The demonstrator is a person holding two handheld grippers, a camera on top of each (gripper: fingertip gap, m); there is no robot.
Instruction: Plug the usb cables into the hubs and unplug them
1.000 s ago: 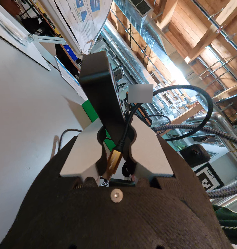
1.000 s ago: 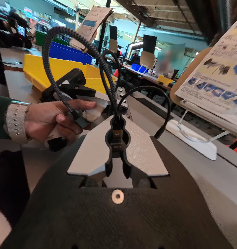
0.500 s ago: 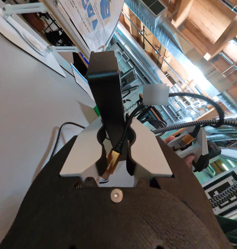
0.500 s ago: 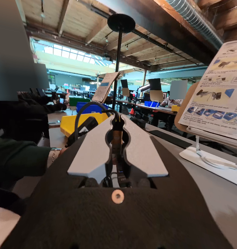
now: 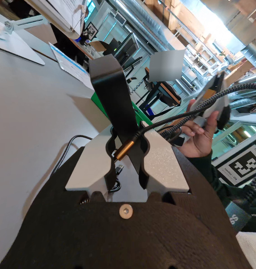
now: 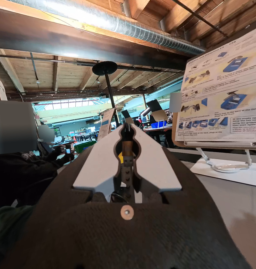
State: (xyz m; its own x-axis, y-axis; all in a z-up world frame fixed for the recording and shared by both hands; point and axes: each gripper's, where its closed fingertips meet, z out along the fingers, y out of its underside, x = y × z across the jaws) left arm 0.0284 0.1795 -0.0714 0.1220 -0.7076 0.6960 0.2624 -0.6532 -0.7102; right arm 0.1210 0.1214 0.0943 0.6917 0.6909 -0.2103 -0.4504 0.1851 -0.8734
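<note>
My left gripper (image 5: 126, 128) is shut on a black USB hub (image 5: 109, 94) that stands up between its fingers. A gold plug (image 5: 125, 150) on a black cable (image 5: 168, 120) lies across the hub face; I cannot tell if it sits in a port. A loose USB plug (image 5: 119, 168) lies on the table below. My right gripper (image 6: 127, 125) is shut on another gold USB plug (image 6: 128, 148), whose bare metal tip points back at the camera. The right gripper also shows in the left wrist view (image 5: 214, 87), held up in a hand (image 5: 197, 139) with a braided cable (image 5: 203, 103).
A grey table (image 5: 29, 116) lies to the left. An instruction sheet on a stand (image 6: 220, 101) with a white base (image 6: 226, 170) is at the right. A green bin (image 5: 140, 115) is behind the hub. A marker card (image 5: 240, 164) lies by the sleeve.
The right gripper has pulled its gold plug out of the hub and lifted it up and away. The left gripper has tilted, and the gold plug on its hub has swung sideways.
</note>
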